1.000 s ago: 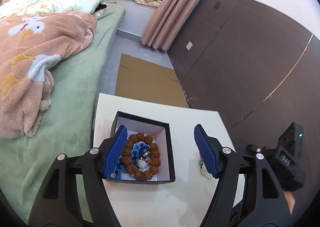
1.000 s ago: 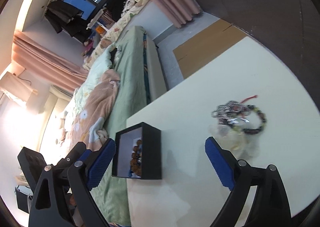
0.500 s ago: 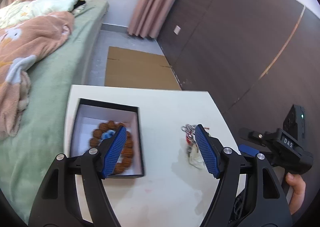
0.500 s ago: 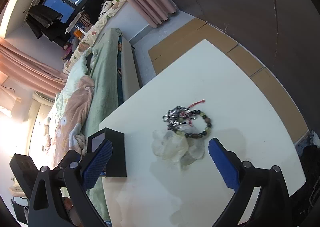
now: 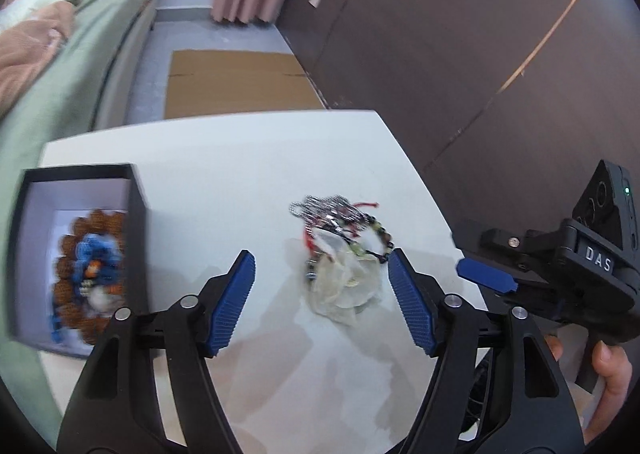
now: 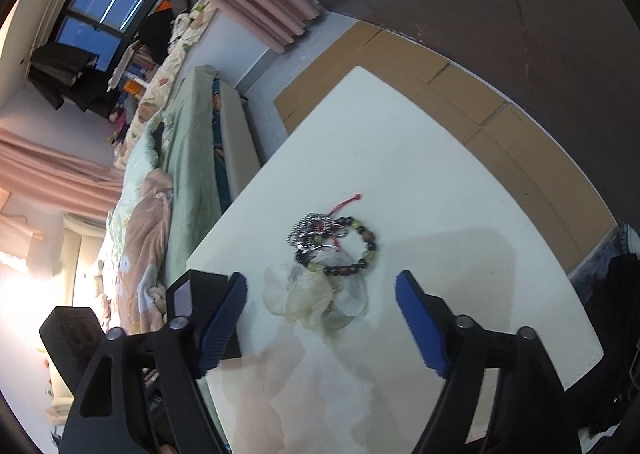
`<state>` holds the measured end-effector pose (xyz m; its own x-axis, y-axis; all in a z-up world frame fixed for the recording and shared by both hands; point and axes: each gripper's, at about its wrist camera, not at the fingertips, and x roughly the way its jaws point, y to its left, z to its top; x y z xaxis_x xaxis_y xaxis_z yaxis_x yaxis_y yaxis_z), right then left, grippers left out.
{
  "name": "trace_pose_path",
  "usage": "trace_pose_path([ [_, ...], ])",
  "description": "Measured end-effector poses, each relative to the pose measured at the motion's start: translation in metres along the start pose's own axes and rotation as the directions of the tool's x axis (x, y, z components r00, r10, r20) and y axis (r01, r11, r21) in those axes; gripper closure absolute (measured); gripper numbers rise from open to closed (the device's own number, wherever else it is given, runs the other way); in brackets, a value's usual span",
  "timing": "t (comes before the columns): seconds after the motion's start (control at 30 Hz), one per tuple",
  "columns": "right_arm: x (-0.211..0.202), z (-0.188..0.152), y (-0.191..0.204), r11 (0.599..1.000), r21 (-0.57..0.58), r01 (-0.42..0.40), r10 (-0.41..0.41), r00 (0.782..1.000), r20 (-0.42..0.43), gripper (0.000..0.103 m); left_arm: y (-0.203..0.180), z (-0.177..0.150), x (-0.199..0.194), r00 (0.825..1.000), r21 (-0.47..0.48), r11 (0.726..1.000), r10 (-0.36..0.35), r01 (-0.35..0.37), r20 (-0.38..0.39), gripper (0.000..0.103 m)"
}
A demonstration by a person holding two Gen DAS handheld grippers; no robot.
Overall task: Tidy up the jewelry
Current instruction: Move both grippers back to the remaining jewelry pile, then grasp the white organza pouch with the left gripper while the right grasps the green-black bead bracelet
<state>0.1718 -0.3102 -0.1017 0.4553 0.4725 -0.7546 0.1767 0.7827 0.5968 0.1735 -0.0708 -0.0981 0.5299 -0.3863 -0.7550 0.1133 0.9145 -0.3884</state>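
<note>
White and bare-topped, the table (image 5: 248,158) stood beside a bed with green bedding (image 6: 188,158), with flattened cardboard (image 5: 236,82) on the floor beyond it. Near the table's middle lay a tangle of jewelry: a dark and green beaded bracelet (image 6: 362,250), a silver chain (image 6: 314,226) and a red cord, touching a sheer white pouch (image 6: 316,298). The left gripper (image 5: 320,294) hovered with its jaws spread wide, the pouch between its blue pads (image 5: 234,298) without touching them. The right gripper (image 6: 320,314) was likewise wide open just short of the pile. A black box (image 5: 136,190) at the table's left edge held a brown bead bracelet (image 5: 90,278).
</note>
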Motion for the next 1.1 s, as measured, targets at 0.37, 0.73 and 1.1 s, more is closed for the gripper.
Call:
trace_pose_path([
  [0.37,0.018,0.007,-0.008,0.999,0.033,0.025,-0.024,0.999,-0.026,0.045,0.000,-0.005,0.052,0.996,-0.043,0.999,-0.025,0.021,-0.090,0.098],
  [0.73,0.051,0.010,-0.003,0.995,0.007,0.097,-0.097,0.993,-0.065,0.061,0.007,0.008,0.000,0.998,-0.048,0.997,-0.057,0.058,0.027,0.101],
  [1.1,0.076,0.009,0.029,0.918,-0.203,0.341,-0.342,0.939,0.032,0.069,0.032,0.017,-0.029,0.995,-0.086,0.995,-0.044,0.051,0.088,0.101],
])
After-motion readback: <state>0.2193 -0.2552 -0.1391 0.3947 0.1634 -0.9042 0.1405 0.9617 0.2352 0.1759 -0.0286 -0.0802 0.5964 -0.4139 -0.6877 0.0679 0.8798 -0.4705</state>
